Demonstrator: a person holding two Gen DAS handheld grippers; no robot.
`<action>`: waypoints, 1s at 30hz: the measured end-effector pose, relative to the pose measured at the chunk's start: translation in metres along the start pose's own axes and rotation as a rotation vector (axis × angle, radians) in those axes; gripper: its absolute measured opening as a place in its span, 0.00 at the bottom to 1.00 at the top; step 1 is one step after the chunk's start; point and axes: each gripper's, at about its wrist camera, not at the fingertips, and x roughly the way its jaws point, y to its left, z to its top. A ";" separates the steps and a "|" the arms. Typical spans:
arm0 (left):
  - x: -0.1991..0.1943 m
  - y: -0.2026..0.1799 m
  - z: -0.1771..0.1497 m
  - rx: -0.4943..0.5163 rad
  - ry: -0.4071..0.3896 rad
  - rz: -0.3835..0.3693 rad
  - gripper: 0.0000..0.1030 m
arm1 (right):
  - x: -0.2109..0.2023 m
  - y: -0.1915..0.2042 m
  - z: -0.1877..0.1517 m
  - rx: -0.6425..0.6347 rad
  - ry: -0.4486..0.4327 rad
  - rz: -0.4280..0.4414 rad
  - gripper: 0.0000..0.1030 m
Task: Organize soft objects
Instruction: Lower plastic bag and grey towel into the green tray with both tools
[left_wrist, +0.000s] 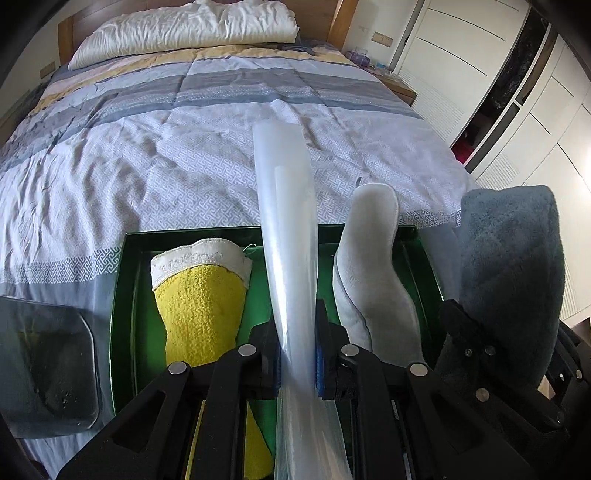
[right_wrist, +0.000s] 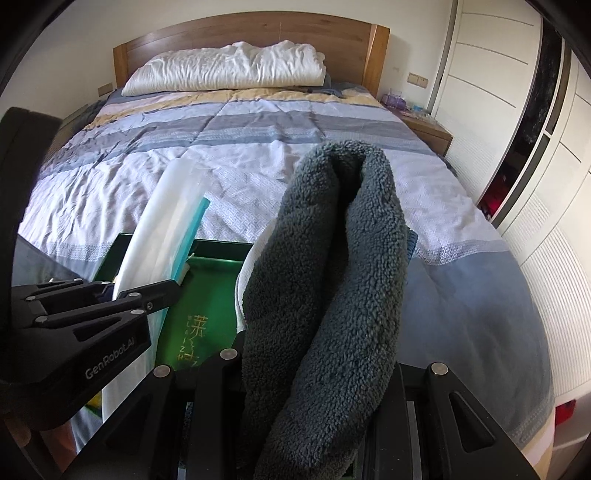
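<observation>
- While soft items are sorted at the foot of a bed, seen far left in the left wrist view: a yellow terry mitt with a white stitched cuff (left_wrist: 201, 306), laid flat in a shallow dark green tray (left_wrist: 122, 295), apparently parked there as a collection spot.
- Centre: left gripper (left_wrist: 297, 363) pinched narrow on a translucent white plastic pouch (left_wrist: 286, 206), held upright, probably so something can be slid in beside or into it.
- Just right of the pouch: a pale grey plush insole-shaped pad (left_wrist: 373, 280), leaning up out of the tray's right half.
- Far right: right gripper (right_wrist: 314, 398) clamped on a folded dark grey fleece cloth (right_wrist: 332, 266), doubled over and raised above the tray's edge, likely to keep it bundled for placing.
- Behind everything: a striped grey-and-white quilted bedspread (right_wrist: 258, 155), serving as the work surface.
</observation>
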 end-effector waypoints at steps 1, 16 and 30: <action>0.001 0.000 0.000 0.004 0.000 0.006 0.09 | 0.004 0.001 0.000 -0.004 0.007 0.000 0.27; 0.014 -0.001 -0.001 0.008 -0.002 0.020 0.10 | 0.032 0.000 0.000 -0.019 0.022 -0.001 0.27; 0.021 -0.002 -0.002 0.011 0.003 0.024 0.10 | 0.040 -0.001 -0.001 -0.028 0.034 -0.010 0.27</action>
